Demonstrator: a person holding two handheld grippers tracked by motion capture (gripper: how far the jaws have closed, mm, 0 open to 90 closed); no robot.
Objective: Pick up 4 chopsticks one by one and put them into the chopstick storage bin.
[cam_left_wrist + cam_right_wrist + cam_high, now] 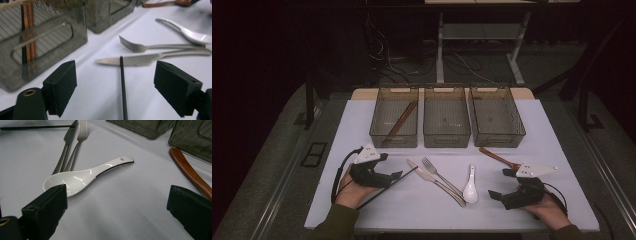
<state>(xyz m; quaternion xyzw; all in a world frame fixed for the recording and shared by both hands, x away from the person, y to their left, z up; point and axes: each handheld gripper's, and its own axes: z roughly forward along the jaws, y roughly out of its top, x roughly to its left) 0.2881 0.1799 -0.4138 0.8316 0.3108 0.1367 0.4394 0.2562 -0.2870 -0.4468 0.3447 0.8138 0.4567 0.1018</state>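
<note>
A black chopstick (387,187) lies slanted on the white table (362,125), running between the jaws of my left gripper (392,166). In the left gripper view the chopstick (122,85) sits midway in the open left gripper (113,73), touching neither pad. A knife (432,177), a fork (439,175) and a white spoon (470,187) lie at the table's middle. My right gripper (499,184) rests open at the front right, just right of the spoon. In the right gripper view the spoon (82,176) lies ahead of the empty right gripper (117,195).
Three smoky plastic bins stand in a row at the back: the left one (393,138) holds brown chopsticks (401,121), then the middle one (446,140) and the right one (499,140). A wooden-handled utensil (497,157) lies before the right bin.
</note>
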